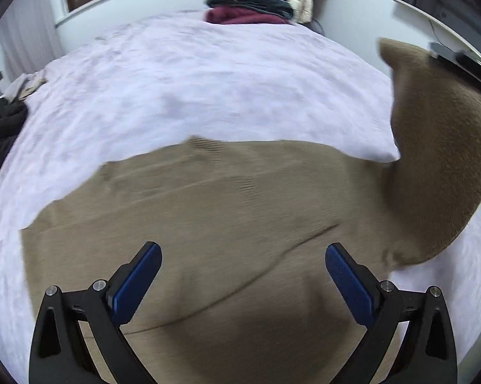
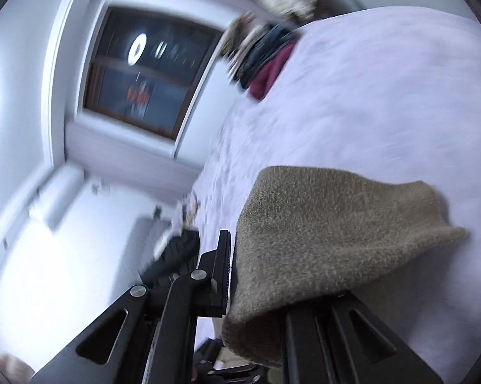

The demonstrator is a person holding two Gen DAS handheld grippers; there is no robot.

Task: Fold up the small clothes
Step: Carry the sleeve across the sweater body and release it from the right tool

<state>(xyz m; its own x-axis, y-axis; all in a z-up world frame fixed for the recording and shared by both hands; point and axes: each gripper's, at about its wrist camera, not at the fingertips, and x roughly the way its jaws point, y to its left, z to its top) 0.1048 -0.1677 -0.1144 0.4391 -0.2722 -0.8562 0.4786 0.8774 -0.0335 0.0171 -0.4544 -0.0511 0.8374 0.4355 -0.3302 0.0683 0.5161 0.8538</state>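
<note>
One tan knit sweater [image 1: 227, 211] lies spread across the lavender bed [image 1: 183, 80], its body flat while one sleeve [image 1: 439, 160] is lifted up and off to the side, apparently so it can be carried over the torso as the first fold. The right gripper [image 2: 240, 275] has that sleeve end pinched between its fingers, the fuzzy fabric draping over one side and hiding that finger, which is why the cloth hangs in a loose hood shape instead of lying down. The left gripper [image 1: 243, 275] hovers low over the sweater's body with its blue-padded fingers [image 1: 138, 284] spread wide and nothing between them, probably ready to pin the cloth so it doesn't drag. Further off, a stack of folded clothes [image 1: 253, 3] sits at the bed's far edge, and a dark heap of garments [image 1: 3, 128] lies at the side
</note>
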